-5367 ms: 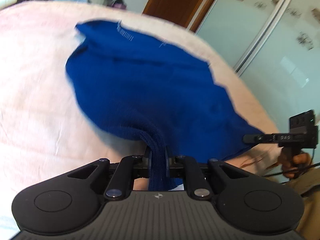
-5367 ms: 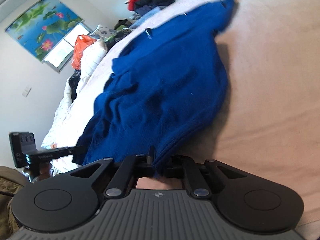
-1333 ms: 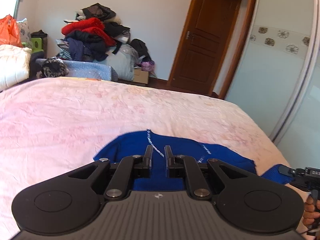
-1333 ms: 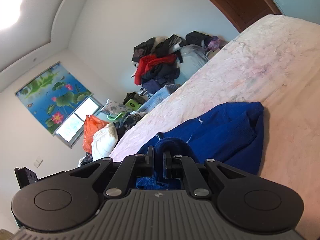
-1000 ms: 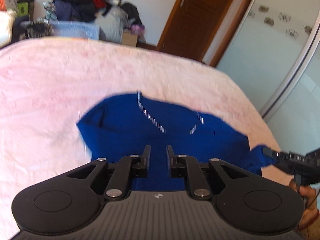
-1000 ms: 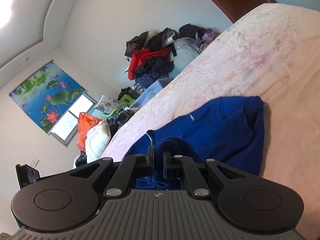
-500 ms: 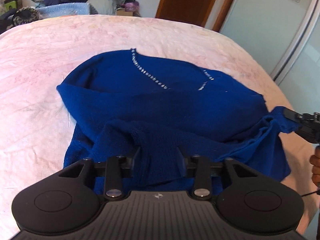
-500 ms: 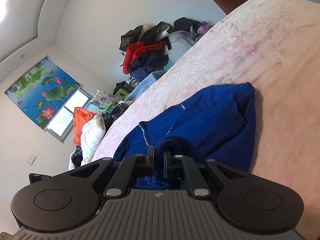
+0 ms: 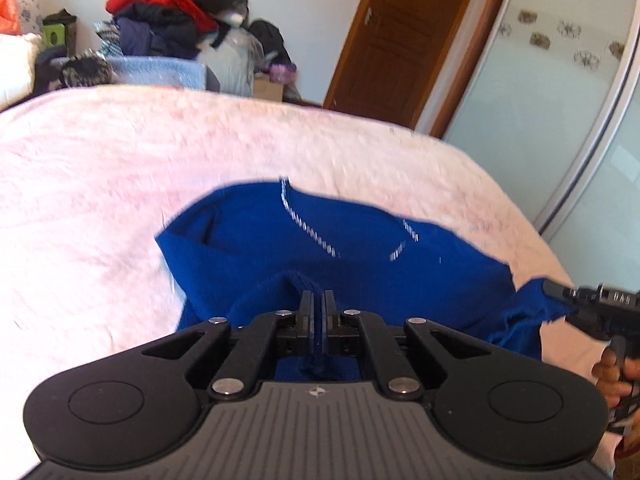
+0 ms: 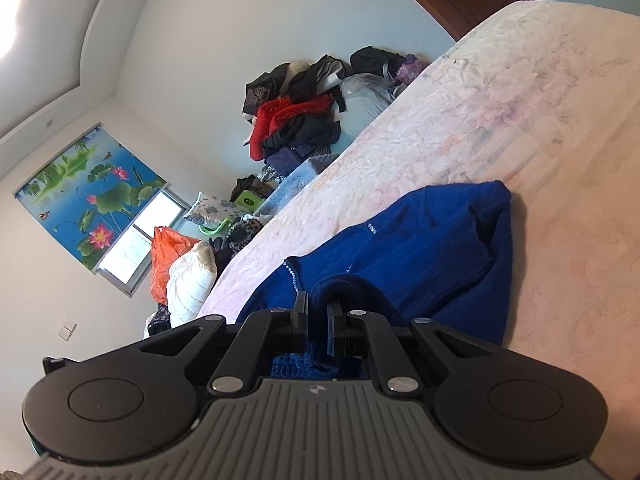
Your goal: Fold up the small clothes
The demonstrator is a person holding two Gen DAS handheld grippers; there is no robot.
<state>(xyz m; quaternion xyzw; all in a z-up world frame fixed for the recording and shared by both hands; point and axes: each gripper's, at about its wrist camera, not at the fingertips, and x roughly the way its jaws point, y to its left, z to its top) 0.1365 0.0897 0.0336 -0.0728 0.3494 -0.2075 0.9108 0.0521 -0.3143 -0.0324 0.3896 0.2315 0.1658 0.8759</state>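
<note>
A blue sweater (image 9: pixel 360 248) with a sparkly neckline lies partly folded on the pink bed (image 9: pixel 100 184). My left gripper (image 9: pixel 317 294) is at its near edge. Its jaws are closing, nearly together, pinching a thin ridge of blue knit. My right gripper (image 10: pixel 318 300) is shut on a thick fold of the sweater (image 10: pixel 420 232). In the left wrist view the right gripper (image 9: pixel 550 286) holds the sweater's right corner, with a person's hand (image 9: pixel 616 376) behind it.
The pink bedspread (image 10: pixel 520 100) stretches far beyond the sweater. A pile of clothes (image 9: pixel 160 20) sits past the bed's far side. A wooden door (image 9: pixel 400 40) and a sliding wardrobe panel (image 9: pixel 560 120) stand to the right. A white pillow (image 10: pixel 188 280) and orange bag lie near the window.
The left gripper's jaws, open wide over the near hem half a second ago, have come together on a ridge of cloth, and its view has tilted up. The right gripper has kept still.
</note>
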